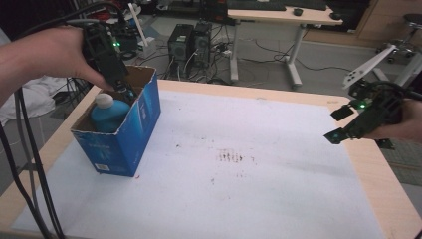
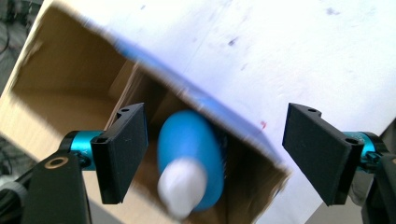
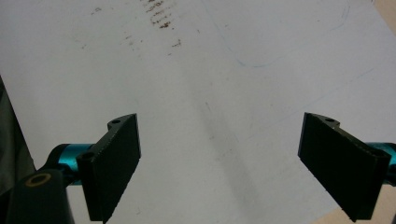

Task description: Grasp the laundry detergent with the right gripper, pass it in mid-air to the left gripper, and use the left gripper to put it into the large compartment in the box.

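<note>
Left gripper view: left gripper (image 2: 215,156) with jaws spread over blue bottle (image 2: 190,154) inside open box (image 2: 70,70), apparently release or approach; right gripper (image 3: 219,163) spread, idle over paper.

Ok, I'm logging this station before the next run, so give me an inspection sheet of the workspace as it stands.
Surface: wooden table under a white sheet with dark red-brown smudges near its middle.
Job's things: open blue cardboard box at the left; blue bottle with white cap inside it.
Clutter: nothing seen on the sheet.
Grippers: left gripper open over the box, jaws either side of the bottle; right gripper open over bare sheet at the right edge.
Cables: black cables trail off the left side.
Surroundings: desk, computer towers behind.
</note>
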